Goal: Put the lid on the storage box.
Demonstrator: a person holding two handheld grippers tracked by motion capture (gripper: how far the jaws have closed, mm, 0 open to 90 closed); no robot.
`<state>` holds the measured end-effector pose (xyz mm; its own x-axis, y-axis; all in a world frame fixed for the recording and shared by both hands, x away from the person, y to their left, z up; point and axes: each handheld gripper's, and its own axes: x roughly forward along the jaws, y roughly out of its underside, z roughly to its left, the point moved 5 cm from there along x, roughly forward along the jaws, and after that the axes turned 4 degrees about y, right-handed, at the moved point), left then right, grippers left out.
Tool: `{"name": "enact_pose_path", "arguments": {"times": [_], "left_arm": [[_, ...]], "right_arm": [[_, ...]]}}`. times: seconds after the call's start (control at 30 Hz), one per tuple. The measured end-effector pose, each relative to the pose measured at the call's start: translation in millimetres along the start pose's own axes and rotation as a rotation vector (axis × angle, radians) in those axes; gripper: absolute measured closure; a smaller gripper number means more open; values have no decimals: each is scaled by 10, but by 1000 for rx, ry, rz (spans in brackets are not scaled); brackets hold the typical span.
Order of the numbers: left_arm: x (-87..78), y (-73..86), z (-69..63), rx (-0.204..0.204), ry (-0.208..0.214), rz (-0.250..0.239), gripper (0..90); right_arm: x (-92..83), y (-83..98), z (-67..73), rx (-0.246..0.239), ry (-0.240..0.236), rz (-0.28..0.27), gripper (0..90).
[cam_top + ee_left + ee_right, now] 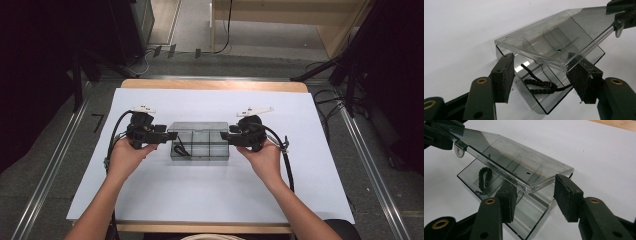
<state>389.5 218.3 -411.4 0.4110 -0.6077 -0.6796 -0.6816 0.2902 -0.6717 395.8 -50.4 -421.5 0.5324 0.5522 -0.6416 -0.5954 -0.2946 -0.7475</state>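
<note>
Your left tongs and right tongs each straddle an end of the clear lid, jaws apart; pad contact unclear. Lid sits raised over the clear box, mid-bench on white paper; black cord inside.

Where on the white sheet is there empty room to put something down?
The white sheet is bare in front of the clear box, between the two forearms, and along the far strip behind the box. It is crowded in the middle: the left gripper and right gripper flank the box's half-raised lid.
</note>
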Motion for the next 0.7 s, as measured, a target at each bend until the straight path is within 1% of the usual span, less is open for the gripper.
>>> {"name": "enact_pose_path", "arguments": {"times": [0.2, 0.3, 0.57, 0.7], "left_arm": [[27, 12, -10, 18, -2, 7, 412], [41, 19, -5, 19, 0, 8, 412], [57, 18, -18, 34, 8, -4, 415], [67, 49, -18, 48, 11, 1, 416]], "right_arm": [[8, 34, 1, 1, -5, -4, 543], [10, 64, 1, 1, -6, -4, 539], [29, 103, 2, -1, -4, 1, 541], [35, 116, 4, 5, -5, 5, 542]]}}
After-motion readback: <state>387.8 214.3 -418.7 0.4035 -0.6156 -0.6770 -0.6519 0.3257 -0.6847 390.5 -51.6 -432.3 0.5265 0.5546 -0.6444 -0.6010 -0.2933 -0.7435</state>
